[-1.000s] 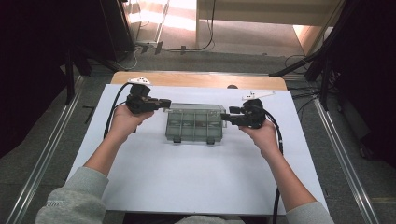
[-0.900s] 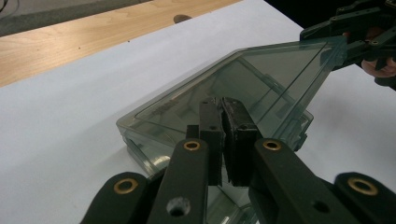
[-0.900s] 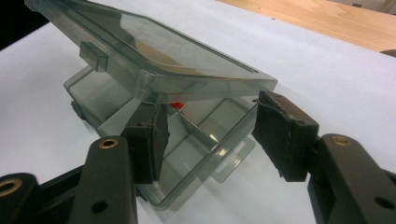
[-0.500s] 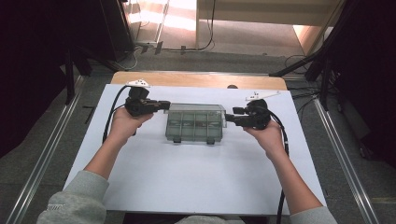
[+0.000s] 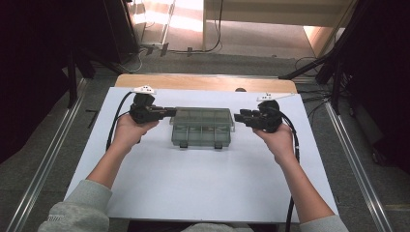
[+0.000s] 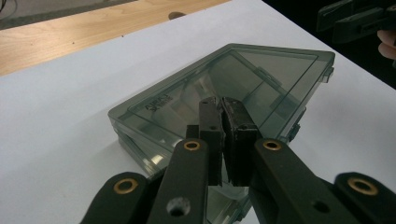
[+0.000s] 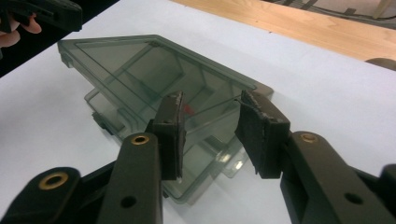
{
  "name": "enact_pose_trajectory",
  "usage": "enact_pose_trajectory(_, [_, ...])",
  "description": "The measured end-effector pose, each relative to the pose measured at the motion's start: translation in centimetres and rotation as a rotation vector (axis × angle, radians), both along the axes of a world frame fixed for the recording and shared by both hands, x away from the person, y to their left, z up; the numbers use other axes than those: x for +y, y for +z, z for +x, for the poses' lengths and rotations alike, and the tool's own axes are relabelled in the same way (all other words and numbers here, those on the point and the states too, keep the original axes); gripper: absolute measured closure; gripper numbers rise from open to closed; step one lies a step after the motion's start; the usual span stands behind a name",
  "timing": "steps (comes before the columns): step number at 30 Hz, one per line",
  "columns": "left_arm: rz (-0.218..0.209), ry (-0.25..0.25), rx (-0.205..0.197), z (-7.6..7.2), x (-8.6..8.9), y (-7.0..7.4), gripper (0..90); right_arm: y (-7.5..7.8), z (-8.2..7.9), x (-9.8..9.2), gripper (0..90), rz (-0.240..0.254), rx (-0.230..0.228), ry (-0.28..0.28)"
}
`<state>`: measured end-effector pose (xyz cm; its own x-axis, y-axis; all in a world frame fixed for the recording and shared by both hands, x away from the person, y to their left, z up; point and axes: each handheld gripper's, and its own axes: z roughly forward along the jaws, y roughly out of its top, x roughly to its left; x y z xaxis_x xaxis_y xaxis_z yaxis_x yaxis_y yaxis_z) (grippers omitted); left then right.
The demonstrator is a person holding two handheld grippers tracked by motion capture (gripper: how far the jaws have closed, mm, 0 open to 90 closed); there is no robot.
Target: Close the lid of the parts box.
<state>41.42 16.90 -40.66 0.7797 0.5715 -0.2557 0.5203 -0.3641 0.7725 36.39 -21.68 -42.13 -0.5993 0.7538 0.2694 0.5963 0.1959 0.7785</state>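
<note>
The smoky clear compartment box [image 5: 202, 126] lies between both tongs. The left gripper [image 5: 169, 112] is pinched together at its left end; the right gripper [image 5: 238, 117], jaws just closing, stands half-wide beside it. Embossed lid lettering is unreadable.

A smoky clear plastic compartment box [image 5: 202, 126], lid closed, lies flat on the white tabletop [image 5: 193, 188].

Both forearms enter from the bottom of the high view. The left gripper [image 5: 170, 112], left of centre, points right with jaws fully closed. The right gripper [image 5: 238, 117], right of centre, points left; its jaws, part open, have just been closing.
</note>
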Motion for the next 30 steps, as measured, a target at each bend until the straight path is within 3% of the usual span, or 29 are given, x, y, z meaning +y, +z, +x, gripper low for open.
enact_pose_trajectory(8, [0.0,-0.01,-0.008,-0.8,-0.2,0.0,87.1,0.0,0.1,1.1,80.9,0.044,0.023,0.013])
enact_pose_trajectory(12, [-0.006,-0.01,-0.007,-1.1,-0.1,0.0,87.1,-0.3,0.0,1.7,89.7,0.03,0.028,0.037])
enact_pose_trajectory(30, [0.012,-0.01,0.005,-1.7,-0.5,-1.4,87.1,-1.7,-0.3,2.5,90.0,-0.005,0.051,0.017])
